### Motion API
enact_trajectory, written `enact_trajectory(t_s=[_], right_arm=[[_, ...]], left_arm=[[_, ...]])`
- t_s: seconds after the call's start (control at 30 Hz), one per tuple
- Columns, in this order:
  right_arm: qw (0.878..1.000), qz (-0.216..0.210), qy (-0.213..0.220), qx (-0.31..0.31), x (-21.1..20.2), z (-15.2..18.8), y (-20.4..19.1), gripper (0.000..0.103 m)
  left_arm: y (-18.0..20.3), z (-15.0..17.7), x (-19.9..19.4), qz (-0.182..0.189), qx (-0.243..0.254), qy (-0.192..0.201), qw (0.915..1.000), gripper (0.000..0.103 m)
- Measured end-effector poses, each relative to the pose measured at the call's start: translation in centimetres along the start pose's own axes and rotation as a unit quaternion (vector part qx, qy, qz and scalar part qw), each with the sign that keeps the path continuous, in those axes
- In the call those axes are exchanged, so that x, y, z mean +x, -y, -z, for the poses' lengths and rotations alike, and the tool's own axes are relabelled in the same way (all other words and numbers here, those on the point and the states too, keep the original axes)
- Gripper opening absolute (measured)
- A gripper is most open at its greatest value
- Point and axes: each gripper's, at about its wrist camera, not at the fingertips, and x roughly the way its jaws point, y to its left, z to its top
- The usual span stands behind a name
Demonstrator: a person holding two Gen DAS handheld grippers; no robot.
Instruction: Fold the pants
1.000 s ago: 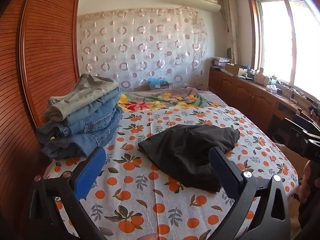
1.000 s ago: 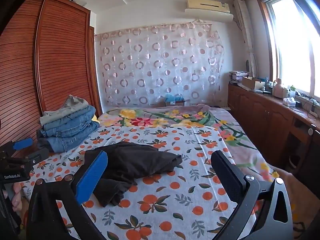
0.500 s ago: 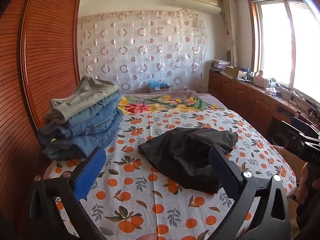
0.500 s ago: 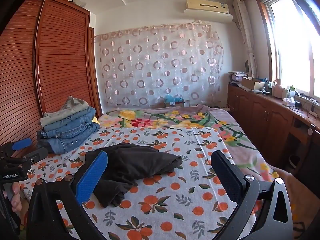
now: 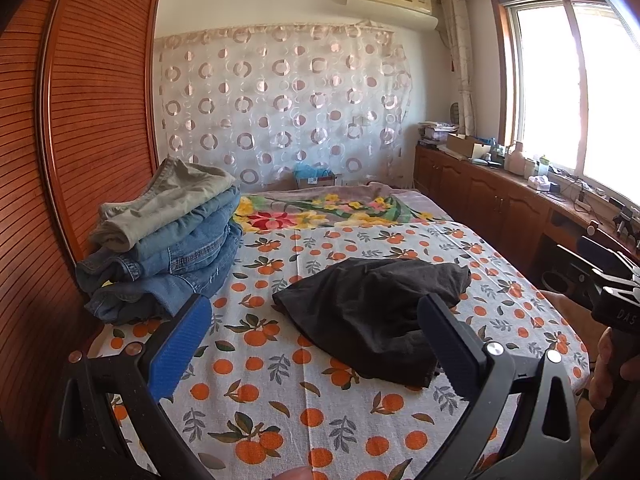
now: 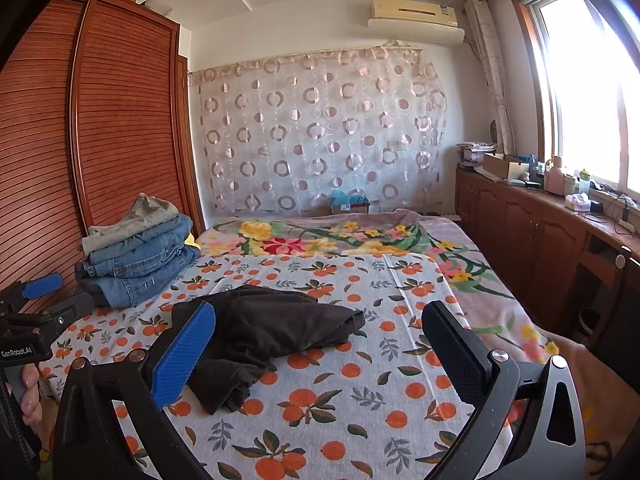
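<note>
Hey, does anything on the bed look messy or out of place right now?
Only the dark pants: they lie crumpled in a loose heap on the orange-print sheet, unfolded, unlike the neat stack of folded jeans by the wardrobe. Nothing looks spilled or damaged.

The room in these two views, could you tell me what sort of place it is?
Most likely a home bedroom: a bed under an orange-print sheet with crumpled dark pants on it, a stack of folded jeans beside a louvered wooden wardrobe, and a curtained window.
</note>
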Motion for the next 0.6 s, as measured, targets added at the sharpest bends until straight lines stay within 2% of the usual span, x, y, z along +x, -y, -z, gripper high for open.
enact_trajectory(t_s=[0.6], right_arm=[[1.0, -0.002, -0.003, 0.002, -0.03, 0.05, 0.12, 0.103]], left_arm=[[0.1, -0.02, -0.16, 0.0, 0.0, 0.002, 1.0, 0.103]])
